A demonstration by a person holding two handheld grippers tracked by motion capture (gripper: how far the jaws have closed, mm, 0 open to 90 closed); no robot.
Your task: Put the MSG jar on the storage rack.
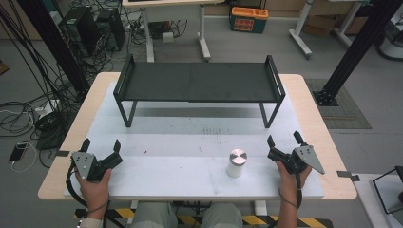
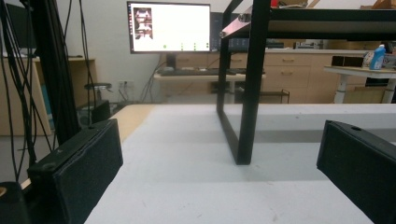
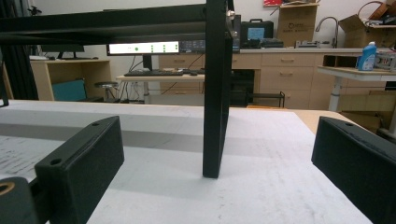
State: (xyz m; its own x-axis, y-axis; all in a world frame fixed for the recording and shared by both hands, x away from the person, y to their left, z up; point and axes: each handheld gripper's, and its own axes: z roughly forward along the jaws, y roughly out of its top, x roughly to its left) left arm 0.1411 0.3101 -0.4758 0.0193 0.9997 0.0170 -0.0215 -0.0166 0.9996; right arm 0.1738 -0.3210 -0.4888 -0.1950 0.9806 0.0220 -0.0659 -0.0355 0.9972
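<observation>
the right gripper [image 3: 219,172] sat low over the white mat [image 3: 261,186], its two black jaws spread wide with nothing between them. ahead, a black shelf leg [image 3: 214,93] stood on the mat, the shelf top [image 3: 102,23] running off to the left. beyond were a lit monitor [image 3: 143,48], wooden drawers [image 3: 285,70] and a blue bottle [image 3: 367,56]

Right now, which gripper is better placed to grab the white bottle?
Right. The bottle stands on the mat just beside the right gripper, whose jaws are open. The left gripper, also open, sits at the table's far side from it.
</observation>
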